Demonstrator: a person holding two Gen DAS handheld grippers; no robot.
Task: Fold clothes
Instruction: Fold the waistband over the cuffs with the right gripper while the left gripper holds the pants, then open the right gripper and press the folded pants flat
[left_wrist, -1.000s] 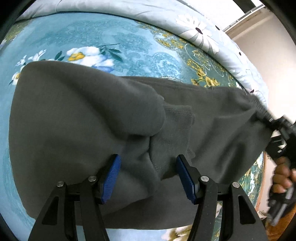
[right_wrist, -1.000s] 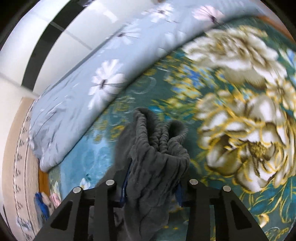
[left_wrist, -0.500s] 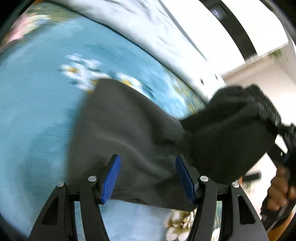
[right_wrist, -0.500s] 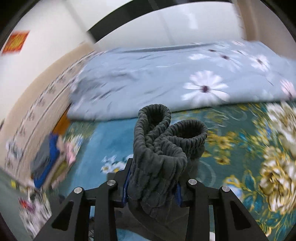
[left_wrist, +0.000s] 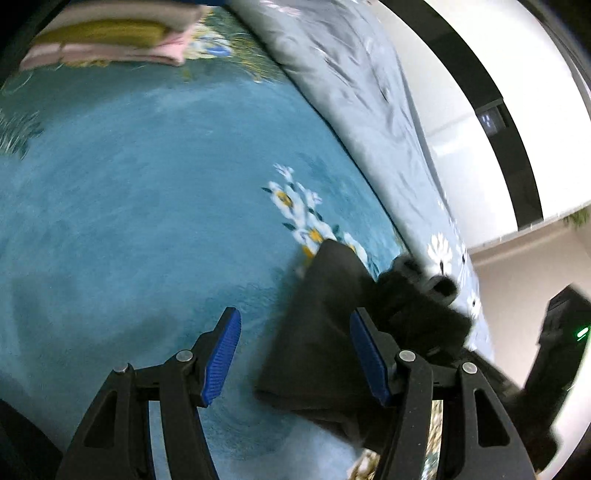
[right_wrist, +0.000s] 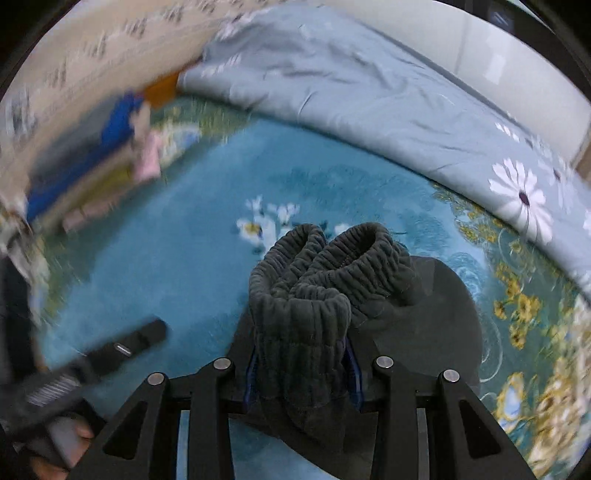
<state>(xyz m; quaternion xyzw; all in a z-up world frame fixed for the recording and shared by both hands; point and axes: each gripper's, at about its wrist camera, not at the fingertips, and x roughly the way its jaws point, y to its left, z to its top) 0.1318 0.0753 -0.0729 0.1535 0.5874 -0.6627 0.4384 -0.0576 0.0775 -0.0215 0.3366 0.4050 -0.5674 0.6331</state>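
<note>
The dark grey trousers (right_wrist: 424, 325) hang bunched, their ribbed waistband clamped in the right gripper (right_wrist: 301, 373), while the left gripper (left_wrist: 295, 354) gapes empty

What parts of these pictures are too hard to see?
- Pile of folded clothes: motion-blurred in the right wrist view; single pieces cannot be counted.
- Dark grey elastic-waisted garment: its lower part is hidden behind the right gripper.
- Left gripper: open; its blurred handle shows at left in the right wrist view.

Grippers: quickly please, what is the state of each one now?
Left gripper: open, holding nothing.
Right gripper: shut on the dark grey garment at its elastic band.
</note>
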